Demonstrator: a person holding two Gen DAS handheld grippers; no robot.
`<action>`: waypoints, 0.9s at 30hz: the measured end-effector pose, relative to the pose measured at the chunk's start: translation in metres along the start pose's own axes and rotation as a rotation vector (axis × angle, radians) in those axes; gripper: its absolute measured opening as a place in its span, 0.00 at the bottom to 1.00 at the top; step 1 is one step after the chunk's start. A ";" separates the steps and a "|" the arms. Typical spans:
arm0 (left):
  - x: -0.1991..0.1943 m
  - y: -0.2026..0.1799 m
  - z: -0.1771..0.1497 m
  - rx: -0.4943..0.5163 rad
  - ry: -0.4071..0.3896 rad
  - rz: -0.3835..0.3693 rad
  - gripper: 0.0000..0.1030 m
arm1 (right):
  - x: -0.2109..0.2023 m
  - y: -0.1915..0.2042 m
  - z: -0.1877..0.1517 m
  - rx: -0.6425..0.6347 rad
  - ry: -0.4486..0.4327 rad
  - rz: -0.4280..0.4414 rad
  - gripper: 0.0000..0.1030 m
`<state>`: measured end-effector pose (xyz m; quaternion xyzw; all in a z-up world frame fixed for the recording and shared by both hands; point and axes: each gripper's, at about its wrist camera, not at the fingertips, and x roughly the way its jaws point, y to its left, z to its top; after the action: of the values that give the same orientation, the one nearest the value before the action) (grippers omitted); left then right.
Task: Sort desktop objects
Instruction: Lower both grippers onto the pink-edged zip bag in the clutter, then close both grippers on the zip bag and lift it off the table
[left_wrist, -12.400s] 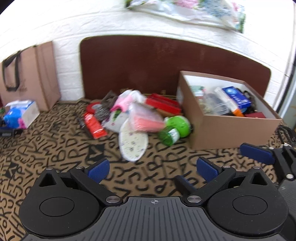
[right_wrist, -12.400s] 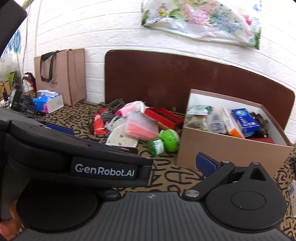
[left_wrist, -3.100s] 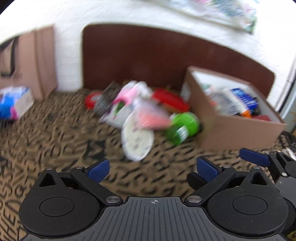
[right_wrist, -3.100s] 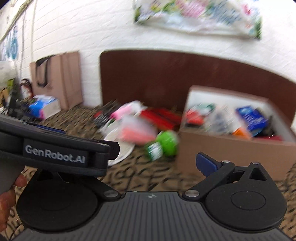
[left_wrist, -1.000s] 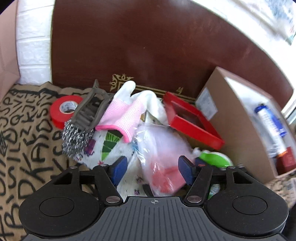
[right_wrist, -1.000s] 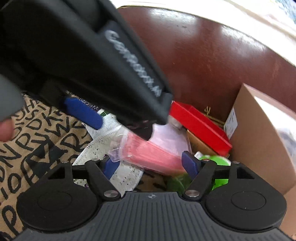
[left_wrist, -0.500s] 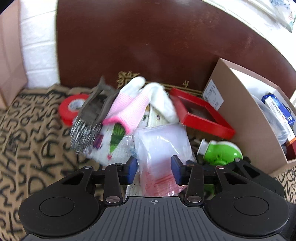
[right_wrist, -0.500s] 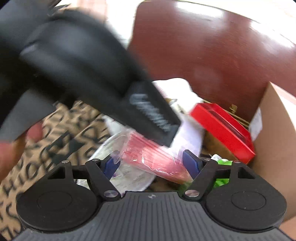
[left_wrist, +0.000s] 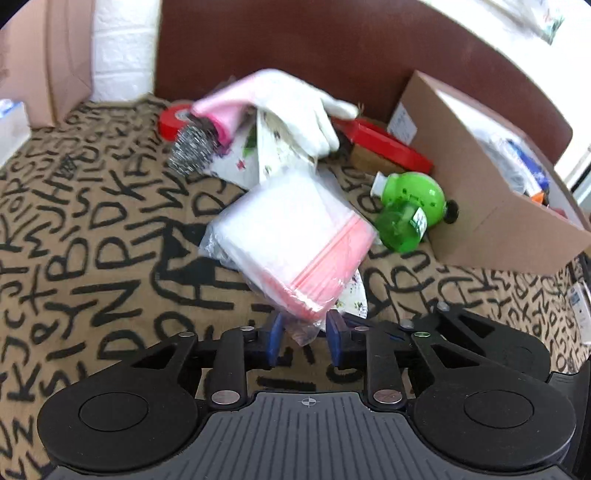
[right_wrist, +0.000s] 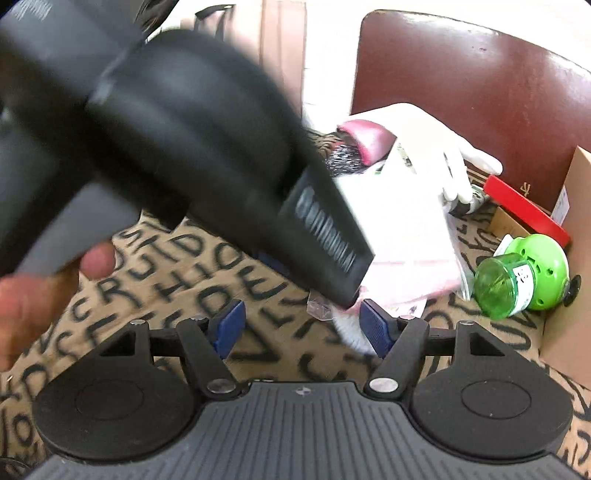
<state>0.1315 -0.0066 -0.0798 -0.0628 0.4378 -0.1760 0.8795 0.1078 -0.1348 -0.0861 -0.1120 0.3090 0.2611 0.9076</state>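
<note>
The bag of pink zip pouches (left_wrist: 291, 240) is pinched at its bottom corner by the left gripper (left_wrist: 304, 338), its long axis toward 11 o'clock, the cardboard box (left_wrist: 491, 221) at 2 o'clock, while the right gripper (right_wrist: 301, 326) is held open and empty.

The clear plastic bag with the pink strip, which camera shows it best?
The left wrist view: the clear plastic bag with the pink strip shows whole, its corner pinched in the left gripper. In the right wrist view, the blurred left gripper body covers part of it; the right gripper is open.
</note>
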 end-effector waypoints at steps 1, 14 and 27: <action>-0.005 0.001 0.001 -0.007 -0.023 0.001 0.58 | -0.004 -0.002 -0.001 0.011 -0.002 -0.004 0.66; 0.025 0.017 0.057 0.029 -0.069 0.047 0.85 | -0.021 -0.016 0.001 0.135 -0.038 -0.107 0.80; 0.026 0.014 0.046 0.078 0.011 0.008 0.45 | 0.010 -0.021 0.013 0.126 -0.013 -0.083 0.64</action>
<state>0.1855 -0.0045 -0.0748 -0.0257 0.4357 -0.1900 0.8794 0.1327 -0.1439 -0.0813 -0.0656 0.3142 0.2041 0.9248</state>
